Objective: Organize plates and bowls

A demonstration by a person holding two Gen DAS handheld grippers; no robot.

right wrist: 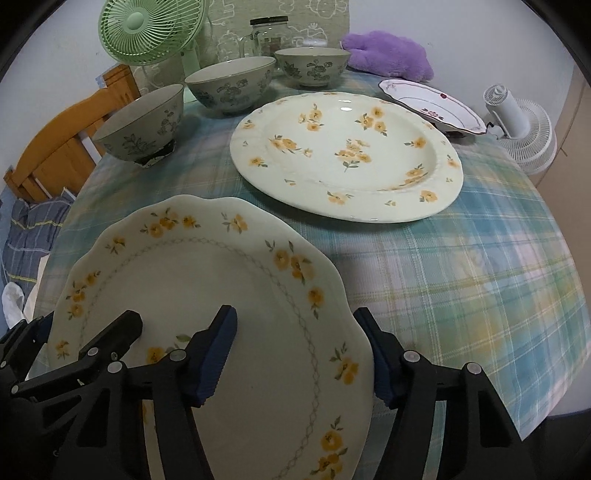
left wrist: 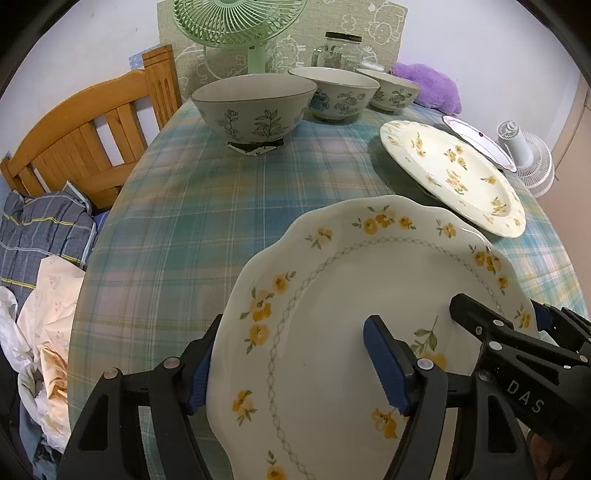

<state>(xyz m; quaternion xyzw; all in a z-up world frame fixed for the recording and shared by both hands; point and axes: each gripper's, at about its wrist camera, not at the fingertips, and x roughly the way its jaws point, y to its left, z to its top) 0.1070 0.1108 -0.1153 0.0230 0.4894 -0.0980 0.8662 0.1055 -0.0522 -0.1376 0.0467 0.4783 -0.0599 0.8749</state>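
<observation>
A scalloped white plate (left wrist: 332, 266) (right wrist: 184, 266) with yellow flowers lies at the near edge of the plaid tablecloth (left wrist: 184, 221). My left gripper (left wrist: 290, 328) straddles its left rim, one blue pad outside and partly under the edge, the other above the plate's face. My right gripper (right wrist: 295, 315) straddles the right rim the same way. Both stand open with a wide gap. A larger round flowered plate (right wrist: 347, 155) lies beyond, and a small red-flowered plate (right wrist: 432, 101) behind it. Three grey floral bowls (left wrist: 255, 107) (left wrist: 334, 94) (left wrist: 393, 92) line the back.
A green fan (left wrist: 240, 22), a glass jar (left wrist: 340, 50) and a purple plush (left wrist: 428, 85) stand behind the bowls. A white fan (left wrist: 524, 155) sits off the table's right edge. A wooden bed frame (left wrist: 85, 125) and bedding (left wrist: 40, 229) lie to the left.
</observation>
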